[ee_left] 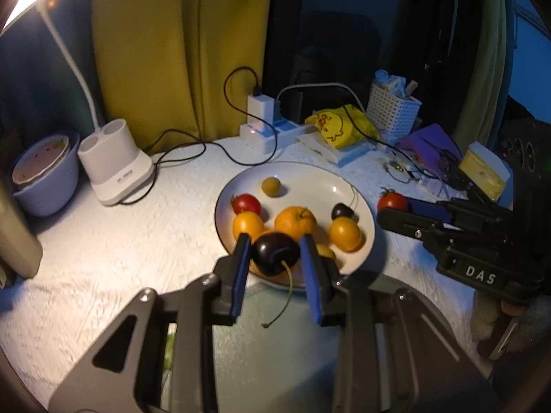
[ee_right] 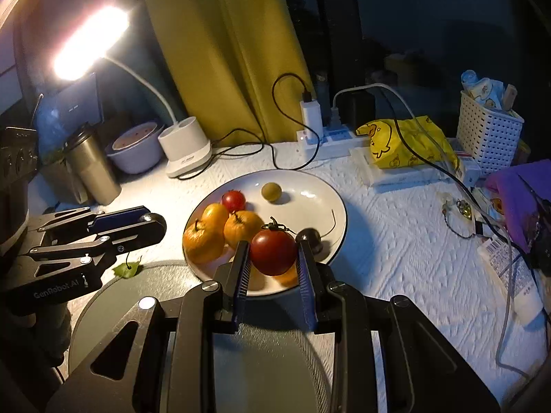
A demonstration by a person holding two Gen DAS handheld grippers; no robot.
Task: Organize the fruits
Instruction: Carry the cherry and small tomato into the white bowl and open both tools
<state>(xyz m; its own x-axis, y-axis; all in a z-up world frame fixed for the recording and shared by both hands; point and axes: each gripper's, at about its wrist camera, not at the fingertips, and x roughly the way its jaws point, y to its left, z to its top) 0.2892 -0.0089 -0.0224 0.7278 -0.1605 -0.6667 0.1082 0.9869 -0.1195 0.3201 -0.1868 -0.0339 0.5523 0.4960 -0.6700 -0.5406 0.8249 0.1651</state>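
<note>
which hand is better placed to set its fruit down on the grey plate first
Hard to separate, slightly left. The left gripper holds a dark cherry, the right gripper a red tomato; both sit at the grey plate's far edge.

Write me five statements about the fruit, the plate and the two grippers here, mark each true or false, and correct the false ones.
1. The left gripper is shut on a dark cherry. True.
2. The right gripper holds an orange. False: it is shut on a red tomato.
3. A small olive-green fruit lies alone on the far part of the white plate. True.
4. The white plate is empty. False: it holds orange fruits, a red tomato, a dark cherry and the green fruit.
5. The desk lamp is switched off. False: it shines brightly.
</note>
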